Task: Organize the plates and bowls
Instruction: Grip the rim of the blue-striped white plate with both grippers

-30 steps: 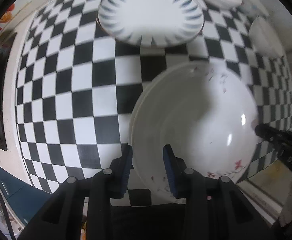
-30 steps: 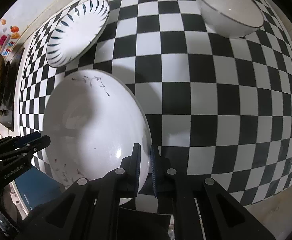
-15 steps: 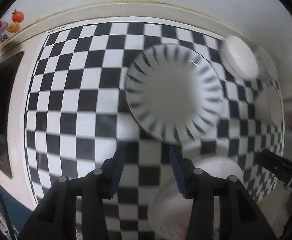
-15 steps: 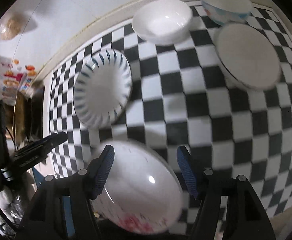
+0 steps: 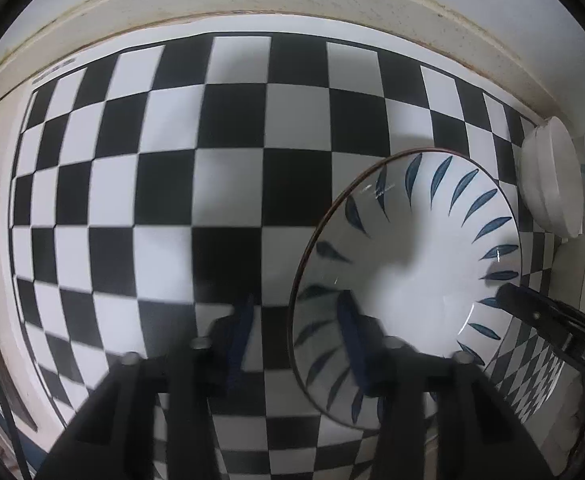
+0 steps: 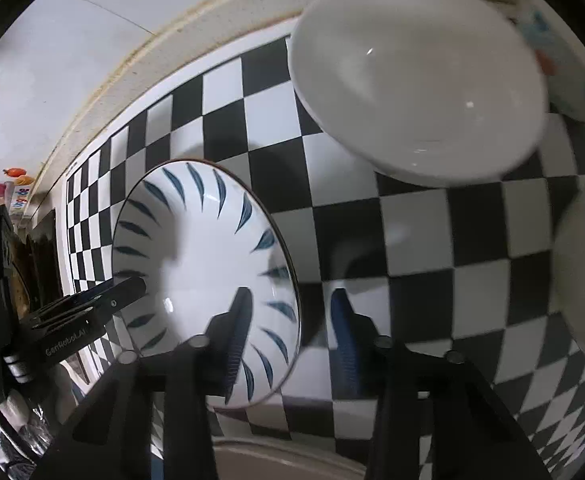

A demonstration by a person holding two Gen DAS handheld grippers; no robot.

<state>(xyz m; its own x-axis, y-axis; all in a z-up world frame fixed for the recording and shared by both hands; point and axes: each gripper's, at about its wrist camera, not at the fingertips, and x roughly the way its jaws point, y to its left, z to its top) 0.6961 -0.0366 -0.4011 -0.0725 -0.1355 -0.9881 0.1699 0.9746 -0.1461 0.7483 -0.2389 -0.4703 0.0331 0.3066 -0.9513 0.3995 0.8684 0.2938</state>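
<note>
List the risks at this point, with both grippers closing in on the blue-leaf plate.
1. Both grippers, left gripper and right gripper, straddle opposite rims of the blue-leaf plate with jaws open; uneven closing could tip or slide it on the checkered mat.
2. The white bowl sits close behind the plate; lifting the plate carelessly might knock it.
3. The left view is blurred, so the alignment on the rim is uncertain.

Checkered black-and-white mat (image 5: 228,184), cream counter edge (image 5: 292,4) (stained), pale wall (image 6: 104,4)

white plate (image 5: 420,280) with blue leaf strokes, black-and-white checkered mat (image 5: 164,200), plain white bowl (image 6: 416,80)
</note>
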